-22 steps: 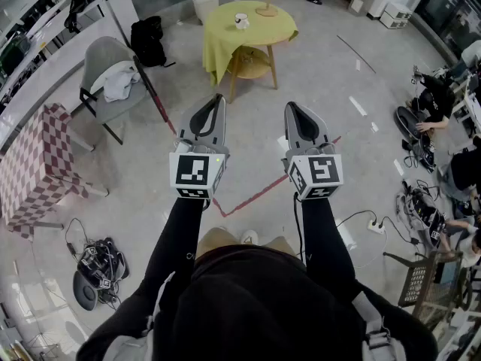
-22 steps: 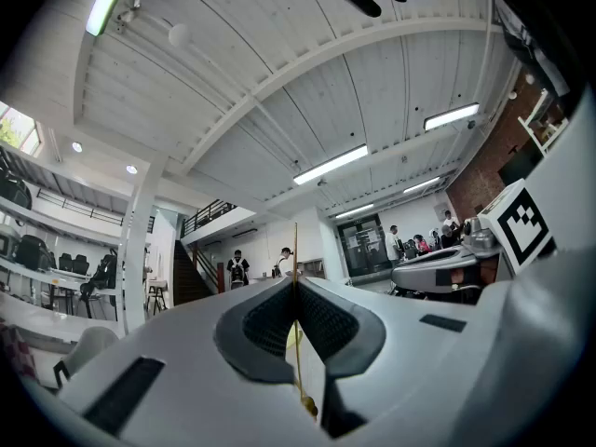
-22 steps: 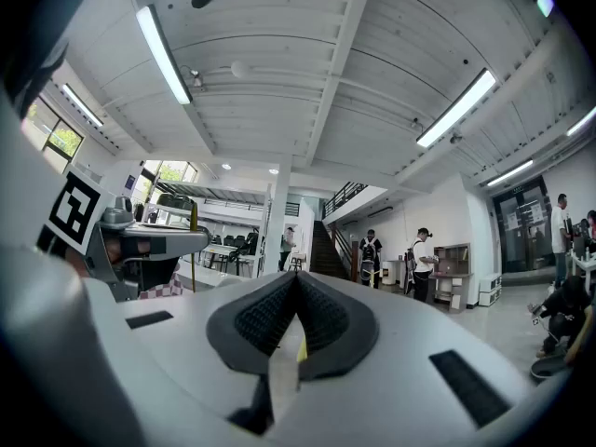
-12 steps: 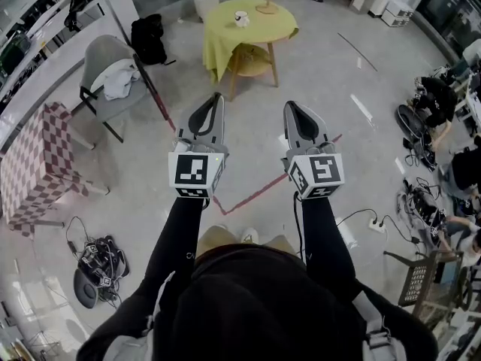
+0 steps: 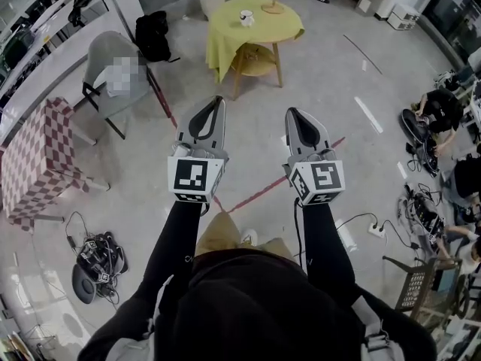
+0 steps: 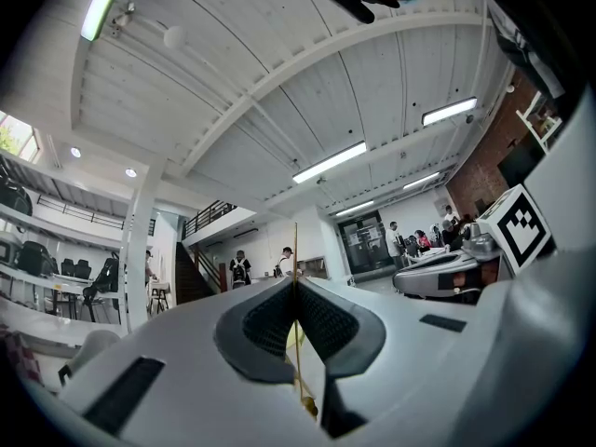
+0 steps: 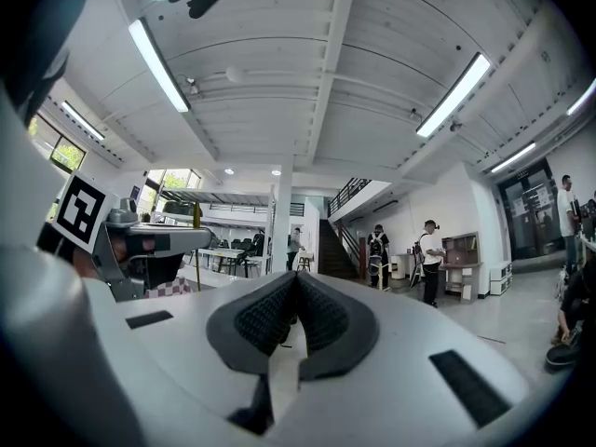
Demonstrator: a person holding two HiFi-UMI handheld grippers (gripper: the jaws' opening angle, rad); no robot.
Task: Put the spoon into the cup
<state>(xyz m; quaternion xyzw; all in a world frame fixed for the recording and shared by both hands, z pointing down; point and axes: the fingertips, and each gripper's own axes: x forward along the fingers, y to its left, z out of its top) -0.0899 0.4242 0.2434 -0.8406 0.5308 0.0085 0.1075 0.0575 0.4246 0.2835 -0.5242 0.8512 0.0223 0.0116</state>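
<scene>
Claws first: in the head view the left claw (image 5: 218, 101) and right claw (image 5: 290, 113) are held out level in front of the person, side by side, noses pinched together and nothing carried. Straight ahead at 12 o'clock, well apart from both claws, sits the yellow table (image 5: 282, 30) with the cup (image 5: 246, 18) on top and a wooden stand (image 5: 273, 4) near it, at about 2 o'clock of the cup. The spoon is too small to pick out from here, so where it lies can't be told. A grey chair (image 5: 101, 66) is off at 10 o'clock, and a red tape line (image 5: 259, 192) crosses the floor below the claws. In the left gripper view the ribbed pads (image 6: 265, 319) meet at the tip with nothing between them; a thin pale line shows along the seam, probably that far-off stand. Right gripper view, same story: pads closed on each other, nothing gripped. So this looks like the walk-up, with the task itself not started. Best bet for the person is to get right up to the table, keep the claws level and find the spoon first. Then one claw's jaws should go wide before coming down on the handle, steering clear of the stand so it doesn't tip onto the cup.
</scene>
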